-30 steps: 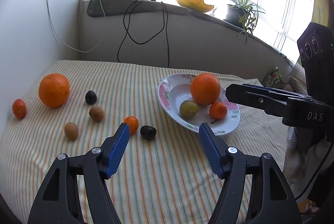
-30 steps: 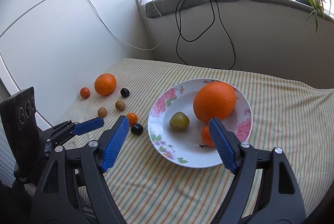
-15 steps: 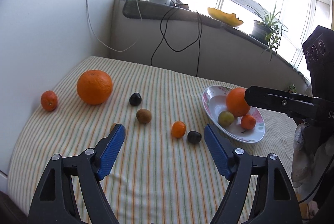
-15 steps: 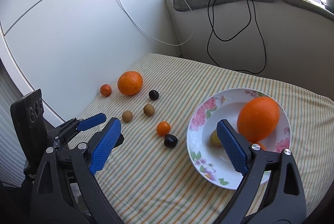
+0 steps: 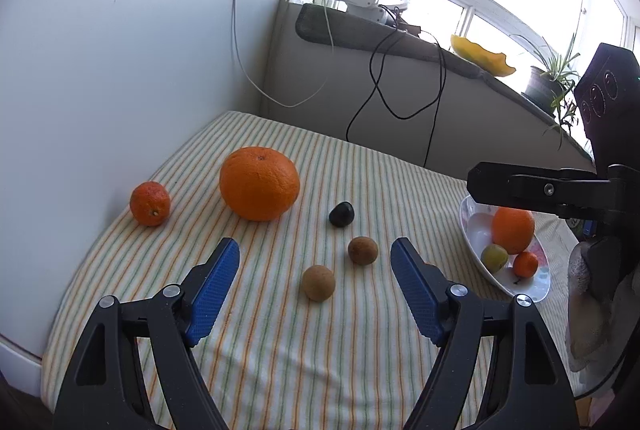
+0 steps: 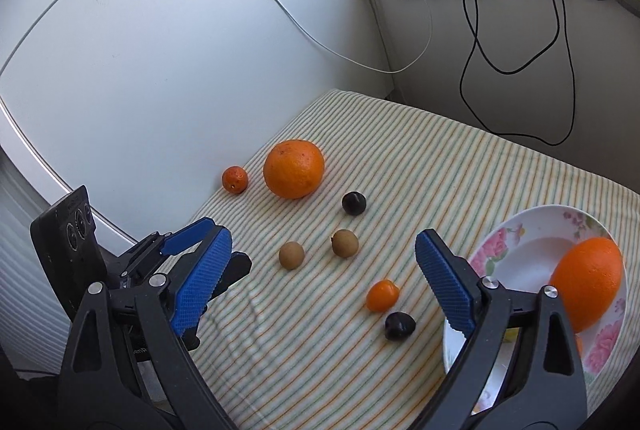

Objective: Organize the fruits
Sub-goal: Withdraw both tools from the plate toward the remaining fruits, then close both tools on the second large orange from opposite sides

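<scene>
- Left gripper (image 5: 315, 256): jaws spread wide, nothing between the pads; hovers over the cloth (image 5: 280, 350), with the two brown fruits framed between its fingers.
- Right gripper (image 6: 323, 256): jaws spread wide, holding nothing; its right finger overlaps the plate (image 6: 516, 234) in view.
- Big orange (image 5: 259, 183): on the cloth near the wall, loose.
- Mandarin (image 5: 150, 203): just left of the big orange, apart from it.
- Dark plum (image 5: 341, 213): right of the big orange.
- Brown fruit, far (image 5: 362, 250): in front of that plum.
- Brown fruit, near (image 5: 318, 282): beside the far one, not touching.
- Small orange fruit (image 6: 383, 295): on the cloth, close to the plate.
- Second plum (image 6: 399, 325): just below the small orange fruit, near the plate rim.
- Plate: floral, at the cloth's right side; holds a plate orange (image 5: 513, 230), a yellow-green fruit (image 5: 494, 258) and a small mandarin (image 5: 525, 264).
- Sill (image 5: 360, 29): carries a white device and black cables.
</scene>
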Demonstrator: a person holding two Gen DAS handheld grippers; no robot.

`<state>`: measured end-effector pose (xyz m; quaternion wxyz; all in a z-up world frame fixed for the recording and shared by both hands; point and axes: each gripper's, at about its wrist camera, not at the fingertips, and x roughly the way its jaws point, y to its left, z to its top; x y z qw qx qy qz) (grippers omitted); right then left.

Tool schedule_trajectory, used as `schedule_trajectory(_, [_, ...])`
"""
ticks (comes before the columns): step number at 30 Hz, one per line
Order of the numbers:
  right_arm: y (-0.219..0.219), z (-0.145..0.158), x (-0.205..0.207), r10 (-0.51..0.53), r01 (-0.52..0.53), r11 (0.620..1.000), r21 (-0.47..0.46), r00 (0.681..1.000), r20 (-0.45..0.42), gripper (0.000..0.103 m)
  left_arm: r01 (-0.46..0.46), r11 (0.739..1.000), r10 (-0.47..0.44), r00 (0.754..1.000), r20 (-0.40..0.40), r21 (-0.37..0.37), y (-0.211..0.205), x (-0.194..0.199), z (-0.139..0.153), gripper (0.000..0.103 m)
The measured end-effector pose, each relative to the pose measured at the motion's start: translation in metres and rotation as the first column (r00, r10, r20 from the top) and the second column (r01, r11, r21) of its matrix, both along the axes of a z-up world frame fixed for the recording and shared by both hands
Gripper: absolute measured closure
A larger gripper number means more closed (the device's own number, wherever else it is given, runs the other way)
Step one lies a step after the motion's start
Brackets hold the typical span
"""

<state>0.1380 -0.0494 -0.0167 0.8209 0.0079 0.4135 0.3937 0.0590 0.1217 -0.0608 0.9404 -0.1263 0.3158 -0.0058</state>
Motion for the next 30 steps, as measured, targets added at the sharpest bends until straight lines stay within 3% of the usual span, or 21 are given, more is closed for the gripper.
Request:
schedule_trajectory(14, [0.068,-0.021,0.047,0.027,-0.019,0.999,0.05,0.985,-0.169,0.008,-0.002,0.999,0.0,0.999,-0.034,-0.051,0.03,0.037,-0.015,0.025])
schedule_trajectory(26, [0.104,-0.057,0.09,0.012,0.018,0.996,0.088,0.945,-0.328,0.008,0.001,0.997,-0.006,0.998,-0.061,-0.072,0.042,0.059,-0.026,0.025])
schedule_trajectory(30, [0.113,-0.066,0.098,0.02,0.014,0.996,0.092,0.934,-0.355,0.013,0.006,0.998,-0.011,0.997,-0.071,-0.067,0.044,0.066,-0.029,0.025])
